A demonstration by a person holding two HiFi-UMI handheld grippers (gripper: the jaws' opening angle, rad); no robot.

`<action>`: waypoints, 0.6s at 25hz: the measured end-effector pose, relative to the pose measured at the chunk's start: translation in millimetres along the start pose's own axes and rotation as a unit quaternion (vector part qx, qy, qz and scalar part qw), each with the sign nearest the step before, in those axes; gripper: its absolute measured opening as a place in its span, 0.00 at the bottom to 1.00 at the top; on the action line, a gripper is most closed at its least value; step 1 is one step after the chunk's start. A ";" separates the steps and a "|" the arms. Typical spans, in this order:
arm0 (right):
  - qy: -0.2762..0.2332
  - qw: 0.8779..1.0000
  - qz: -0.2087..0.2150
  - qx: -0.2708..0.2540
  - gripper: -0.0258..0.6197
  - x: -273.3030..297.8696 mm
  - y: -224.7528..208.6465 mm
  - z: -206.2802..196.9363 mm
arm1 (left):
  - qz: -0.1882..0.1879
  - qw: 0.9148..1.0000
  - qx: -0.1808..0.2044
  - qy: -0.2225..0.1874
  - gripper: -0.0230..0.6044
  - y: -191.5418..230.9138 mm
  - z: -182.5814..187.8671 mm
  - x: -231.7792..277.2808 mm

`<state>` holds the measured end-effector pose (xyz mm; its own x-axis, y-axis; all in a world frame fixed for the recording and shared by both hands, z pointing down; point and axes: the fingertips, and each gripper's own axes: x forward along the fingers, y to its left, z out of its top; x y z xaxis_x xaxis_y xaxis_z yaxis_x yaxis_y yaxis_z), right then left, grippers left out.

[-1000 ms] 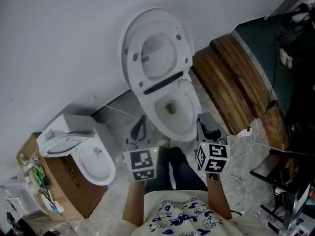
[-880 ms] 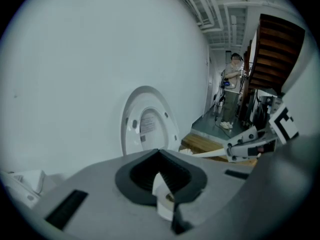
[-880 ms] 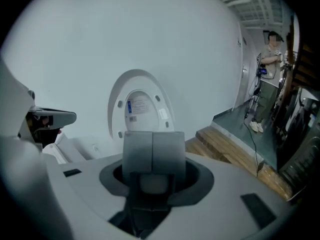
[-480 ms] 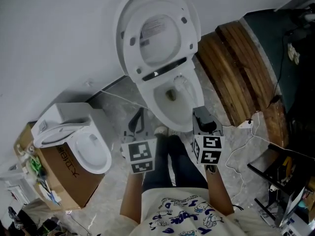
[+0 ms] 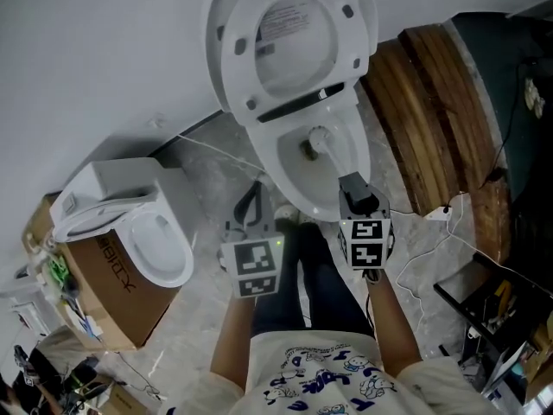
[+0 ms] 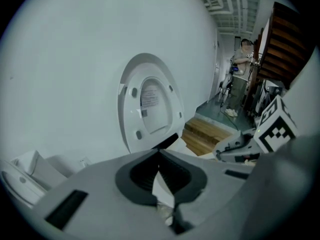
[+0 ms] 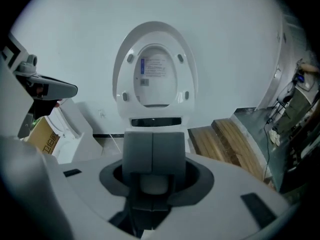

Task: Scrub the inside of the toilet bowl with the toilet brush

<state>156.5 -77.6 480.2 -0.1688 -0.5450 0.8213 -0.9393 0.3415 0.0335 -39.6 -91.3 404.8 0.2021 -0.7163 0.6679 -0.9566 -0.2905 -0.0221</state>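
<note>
Since the lid [image 5: 294, 33] stands raised, your right claw [image 5: 353, 186], clamped on the toilet brush [image 5: 322, 137], sets its head inside the toilet bowl [image 5: 278, 175]; left claw [image 5: 251, 212], closed and empty, hangs clear.

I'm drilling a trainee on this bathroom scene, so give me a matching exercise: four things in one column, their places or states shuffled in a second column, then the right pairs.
Column one
1. toilet brush
2. toilet lid
3. second toilet
4. wooden planks

Column two
A. resting on a cardboard box
B. tilted up, open
C. lying on the floor, at the picture's right of the bowl
D. head down inside the bowl, handle in the shut right gripper

Pairs: 1-D, 2-B, 3-A, 4-C
</note>
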 end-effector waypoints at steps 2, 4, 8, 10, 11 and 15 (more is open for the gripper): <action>0.011 1.000 0.006 -0.008 0.31 13.0 1.1 -6.2 | 0.000 1.000 -0.002 0.009 0.04 -1.8 -7.5 6.5; 0.021 1.000 0.009 -0.014 0.31 27.5 0.7 -13.2 | -0.001 1.000 -0.004 0.016 0.04 -4.4 -14.1 13.8; 0.041 0.999 0.010 -0.030 0.31 59.4 -0.8 -26.7 | -0.009 1.000 -0.004 0.030 0.04 -9.4 -26.9 28.3; 0.049 0.997 0.015 -0.050 0.31 72.9 0.1 -31.4 | -0.012 0.999 -0.002 0.035 0.04 -11.6 -31.9 33.1; 0.052 0.997 0.018 -0.062 0.31 79.0 0.8 -33.4 | -0.014 0.999 -0.002 0.037 0.04 -12.8 -34.2 35.0; 0.058 0.992 0.033 -0.104 0.31 103.6 -0.1 -39.5 | -0.020 0.999 -0.004 0.046 0.04 -18.5 -44.1 41.2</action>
<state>150.9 -103.8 587.7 -0.1809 -0.4291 0.8850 -0.8434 0.5305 0.0849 -22.8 -87.4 465.5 0.2206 -0.6423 0.7340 -0.9499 -0.3124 0.0121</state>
